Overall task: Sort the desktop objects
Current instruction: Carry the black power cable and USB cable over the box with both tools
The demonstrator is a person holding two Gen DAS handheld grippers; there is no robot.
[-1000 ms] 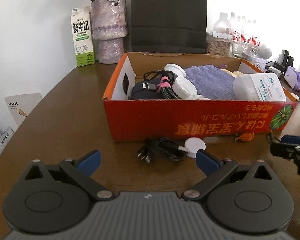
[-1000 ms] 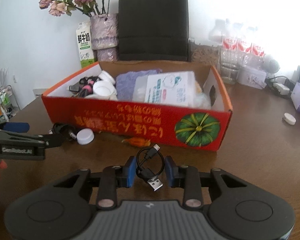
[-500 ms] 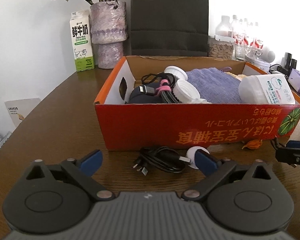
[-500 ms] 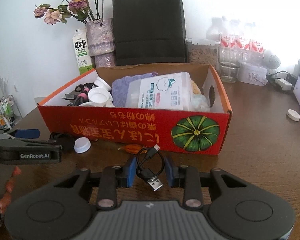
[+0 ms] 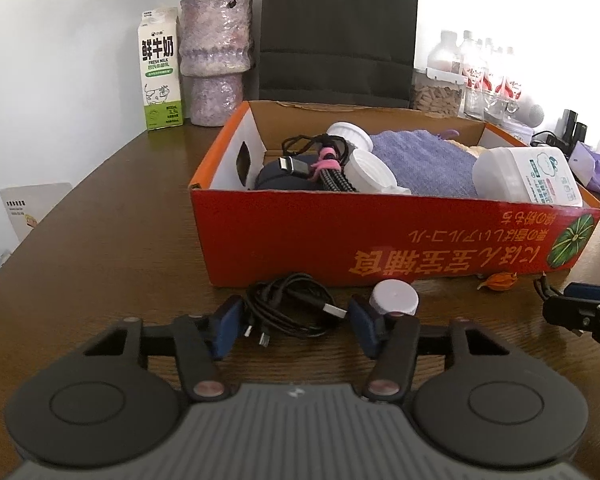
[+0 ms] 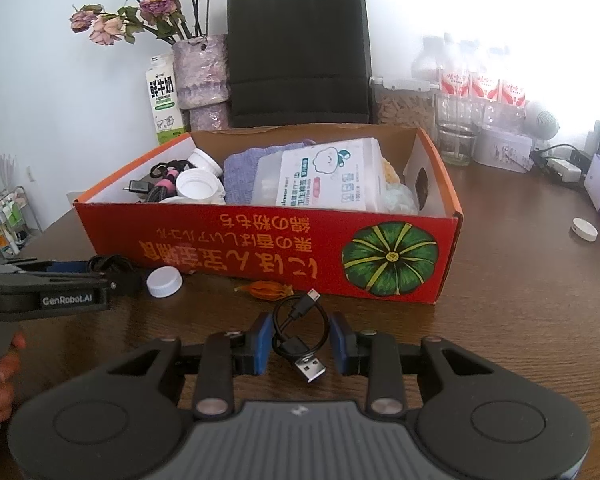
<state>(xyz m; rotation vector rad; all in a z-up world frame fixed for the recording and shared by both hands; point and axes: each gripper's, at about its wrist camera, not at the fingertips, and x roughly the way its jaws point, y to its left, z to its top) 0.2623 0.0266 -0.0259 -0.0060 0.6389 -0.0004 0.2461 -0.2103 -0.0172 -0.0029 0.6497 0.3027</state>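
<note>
Jaws of the left gripper [image 5: 296,326] have just been closing round the black cable bundle [image 5: 288,310] lying before the red box [image 5: 380,240], apparently not yet pinching; gather every loop, sparing the white cap [image 5: 394,298]; only the right wrist view shows the right gripper [image 6: 299,346] narrowly clamping a coiled USB cable [image 6: 298,334].

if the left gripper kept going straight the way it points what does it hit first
Most likely the black cable bundle already lying between the left gripper's closing fingers; just beyond it stands the red box wall. Depth is hard to judge.
</note>
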